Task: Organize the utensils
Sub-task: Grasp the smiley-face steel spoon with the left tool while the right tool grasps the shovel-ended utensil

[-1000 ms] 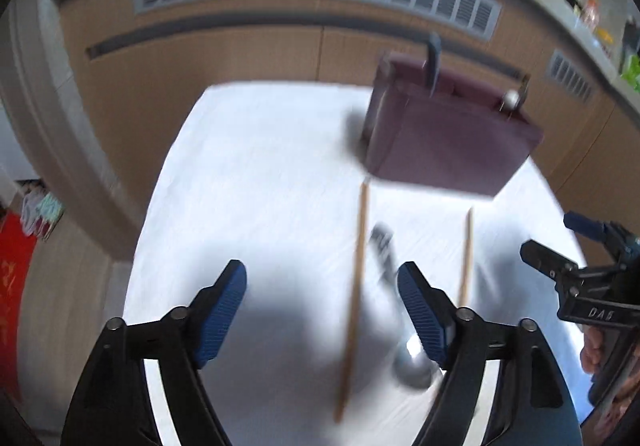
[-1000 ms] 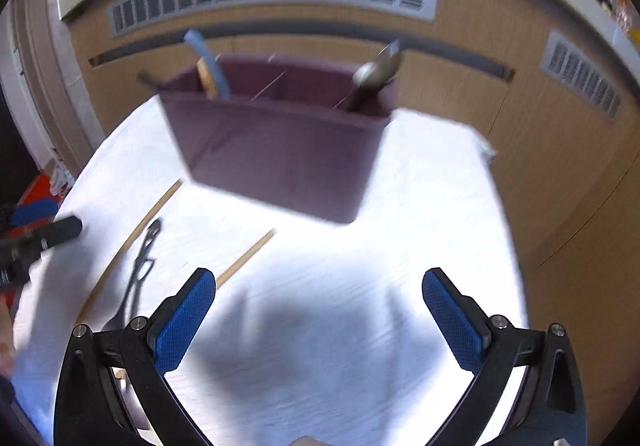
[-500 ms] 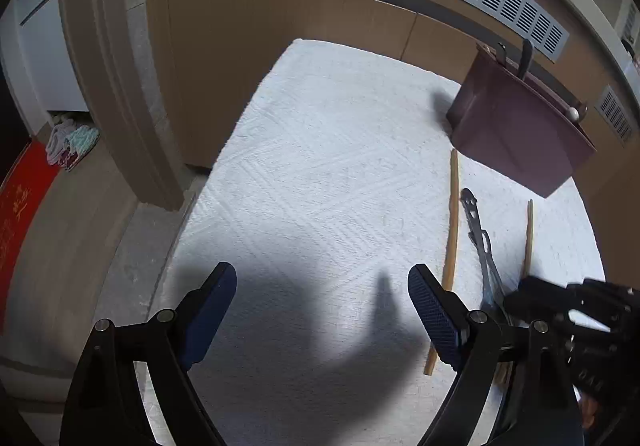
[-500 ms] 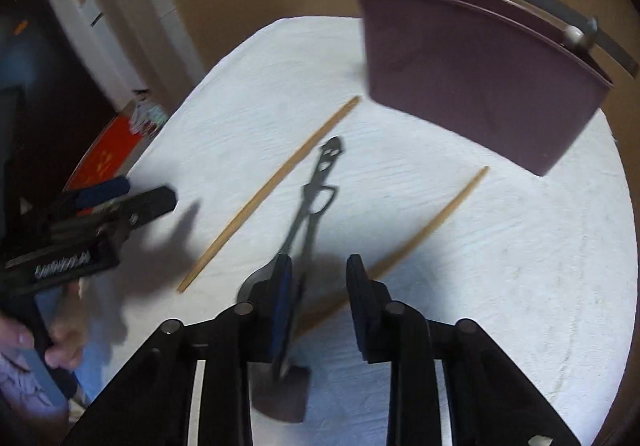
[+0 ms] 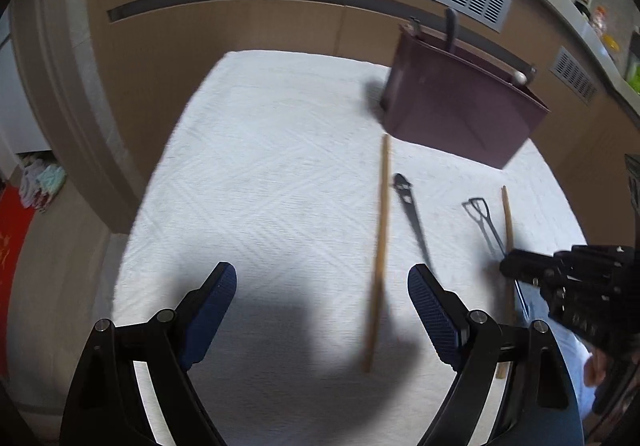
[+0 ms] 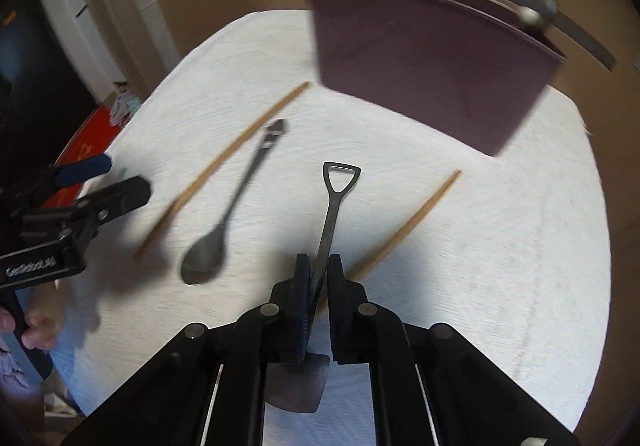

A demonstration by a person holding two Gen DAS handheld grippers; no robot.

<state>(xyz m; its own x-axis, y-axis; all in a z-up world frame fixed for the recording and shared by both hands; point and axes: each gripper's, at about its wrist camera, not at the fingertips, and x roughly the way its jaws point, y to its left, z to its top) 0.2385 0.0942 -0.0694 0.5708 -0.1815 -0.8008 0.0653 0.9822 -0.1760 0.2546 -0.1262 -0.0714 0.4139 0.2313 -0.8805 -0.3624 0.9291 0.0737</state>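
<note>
Through the left wrist camera, the left gripper (image 5: 322,298) hangs over the white-covered tabletop (image 5: 260,174) with its jaws wide apart and nothing between them. A long wooden chopstick (image 5: 379,258) lies just inside its right-hand pad, running away from the camera toward the maroon utensil holder (image 5: 460,114) at the far side. Just to the right of that chopstick lies a dark spoon (image 5: 412,214), handle tip pointing at the holder, and farther right a second chopstick (image 5: 507,222) lies roughly parallel. The right gripper (image 5: 516,266) reaches in from the right edge with the shovel-shaped utensil (image 5: 482,218) sticking out ahead of it. Through the right wrist camera, the right gripper (image 6: 318,278) has its jaws pressed together on that utensil's thin shaft (image 6: 330,214): the looped handle points forward toward the holder (image 6: 420,62), while the flat blade (image 6: 298,386) hangs back below the jaws. So the held piece's long axis already lies along the jaws' line of sight, with the holder straight ahead and slightly right; I judge the coming move to be a lift and carry forward into it. The spoon (image 6: 224,222) and left chopstick (image 6: 228,162) lie slantwise to the left, nearer the left gripper (image 6: 96,186), which looks the better placed hand for them.
</note>
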